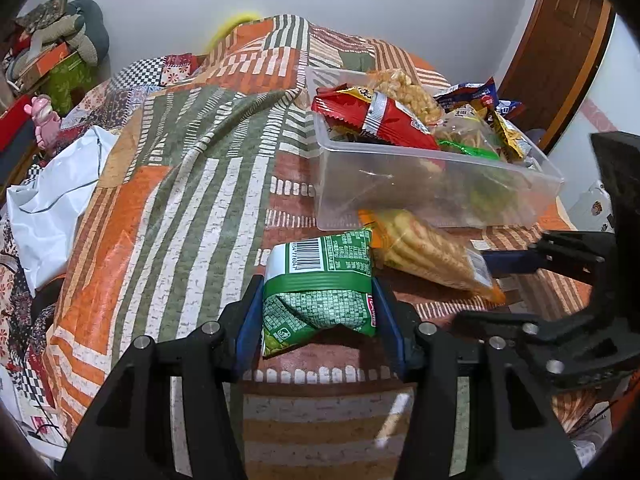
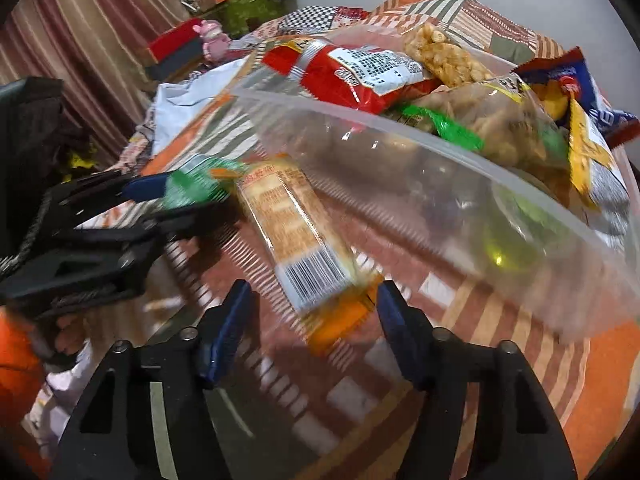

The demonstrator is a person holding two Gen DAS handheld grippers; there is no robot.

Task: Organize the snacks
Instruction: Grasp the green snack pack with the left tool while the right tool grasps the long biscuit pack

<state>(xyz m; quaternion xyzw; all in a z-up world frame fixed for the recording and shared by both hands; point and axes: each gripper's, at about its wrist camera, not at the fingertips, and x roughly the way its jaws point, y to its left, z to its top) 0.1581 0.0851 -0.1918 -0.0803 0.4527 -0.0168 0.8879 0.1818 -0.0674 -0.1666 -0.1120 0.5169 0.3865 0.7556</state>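
My left gripper (image 1: pixel 318 308) is shut on a green snack packet (image 1: pixel 320 292), holding it by its middle over the patchwork quilt; it also shows in the right wrist view (image 2: pixel 196 186). An orange cracker packet (image 1: pixel 424 250) lies on the quilt just in front of the clear plastic bin (image 1: pixel 400 192). My right gripper (image 2: pixel 312 308) is open, with its fingers on either side of the near end of the cracker packet (image 2: pixel 296 236). The bin (image 2: pixel 440 184) holds several snack packets, among them a red one (image 1: pixel 380 116).
The patchwork quilt (image 1: pixel 192 184) covers the bed. A white plastic bag (image 1: pixel 52 200) lies at the left edge. Boxes, a pink toy (image 1: pixel 44 120) and clutter stand beyond it. A wooden door (image 1: pixel 560 48) is at the right.
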